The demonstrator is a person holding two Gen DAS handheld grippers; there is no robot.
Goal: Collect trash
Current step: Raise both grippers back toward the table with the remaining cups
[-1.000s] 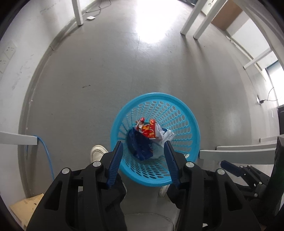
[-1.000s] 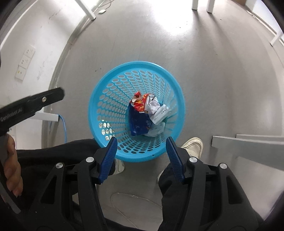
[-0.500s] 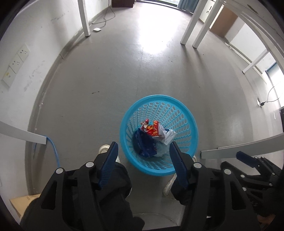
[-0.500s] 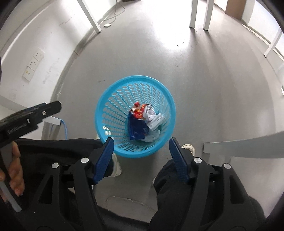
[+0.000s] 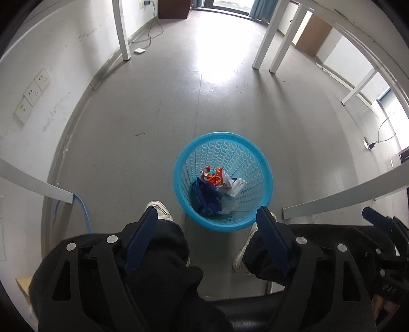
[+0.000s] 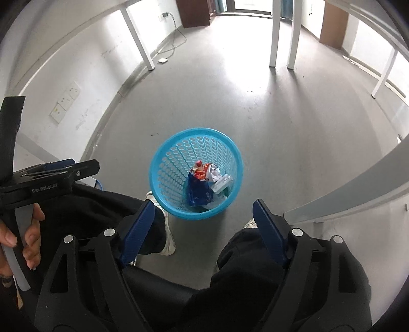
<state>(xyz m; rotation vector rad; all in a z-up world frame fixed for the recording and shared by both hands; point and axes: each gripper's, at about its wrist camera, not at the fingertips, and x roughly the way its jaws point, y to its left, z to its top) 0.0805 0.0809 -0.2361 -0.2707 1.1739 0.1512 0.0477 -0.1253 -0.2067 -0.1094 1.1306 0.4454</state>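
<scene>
Both the left gripper [image 5: 204,227] and right gripper [image 6: 203,217] are opening their empty fingers above the blue basket [image 5: 222,138] where the wrappers [image 5: 214,189] lie on the floor, so the drop seems finished and more trash must be found.

You look down on a grey floor [image 5: 158,122] that shines with daylight from the far window [image 6: 251,5]. White table legs [image 5: 265,38] stand far right, and a scuffed white wall [image 5: 64,56] with sockets [image 5: 32,94] runs along the left.
</scene>
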